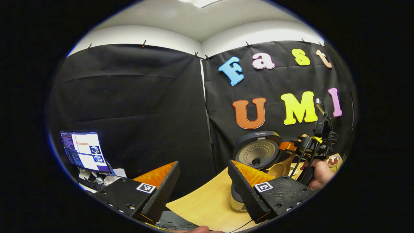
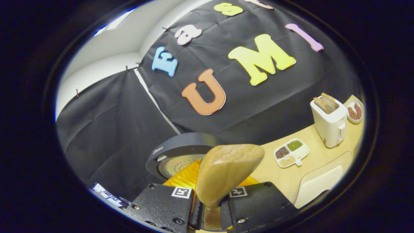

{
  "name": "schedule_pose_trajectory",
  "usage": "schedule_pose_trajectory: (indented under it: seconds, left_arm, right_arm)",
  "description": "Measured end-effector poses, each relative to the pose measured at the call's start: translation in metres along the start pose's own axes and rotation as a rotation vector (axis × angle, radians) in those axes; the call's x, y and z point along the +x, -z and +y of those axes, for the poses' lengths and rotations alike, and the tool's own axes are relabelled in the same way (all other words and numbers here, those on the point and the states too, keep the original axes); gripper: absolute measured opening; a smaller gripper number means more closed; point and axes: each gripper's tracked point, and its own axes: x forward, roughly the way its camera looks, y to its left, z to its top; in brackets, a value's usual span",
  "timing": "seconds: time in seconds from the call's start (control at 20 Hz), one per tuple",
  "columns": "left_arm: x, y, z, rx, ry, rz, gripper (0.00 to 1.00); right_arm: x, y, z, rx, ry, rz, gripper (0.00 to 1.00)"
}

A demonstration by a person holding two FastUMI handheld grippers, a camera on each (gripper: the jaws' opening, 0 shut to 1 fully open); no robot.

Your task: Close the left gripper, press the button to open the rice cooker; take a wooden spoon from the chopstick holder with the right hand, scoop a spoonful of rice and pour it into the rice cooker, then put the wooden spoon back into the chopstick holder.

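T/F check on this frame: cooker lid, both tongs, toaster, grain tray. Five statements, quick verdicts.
1. The rice cooker lid is up. True.
2. The right tongs are empty. False: they are shut on the wooden spoon.
3. The left tongs are shut. False: the fingers stand apart, holding nothing.
4. Bread slices sit in the toaster. True.
5. The divided grain tray sits on top of the toaster. False: it lies on the table, beside the toaster.

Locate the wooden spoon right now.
The tan wooden spoon is clamped in the right gripper, bowl raised before the open dark-lidded rice cooker, in the right gripper view.
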Motion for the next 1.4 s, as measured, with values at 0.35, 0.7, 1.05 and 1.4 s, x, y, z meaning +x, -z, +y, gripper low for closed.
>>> schedule_pose_trajectory:
  seconds: [0.35,0.7,1.05,1.4]
  left_arm:
    - [0.001,-0.005,-0.036,-0.007,0.068,-0.008,0.95]
    - [-0.001,-0.012,-0.081,-0.011,0.152,-0.020,0.95]
    - [-0.005,-0.017,-0.124,0.007,0.208,-0.028,0.95]
    - [-0.007,-0.021,-0.155,0.023,0.240,-0.024,0.95]
  right_arm:
    - [-0.038,-0.063,-0.056,-0.001,0.081,-0.107,0.22]
    - [-0.104,-0.133,-0.188,-0.014,0.279,-0.224,0.22]
    - [-0.171,-0.165,-0.328,-0.039,0.473,-0.257,0.22]
    - [-0.206,-0.160,-0.419,-0.042,0.579,-0.243,0.22]
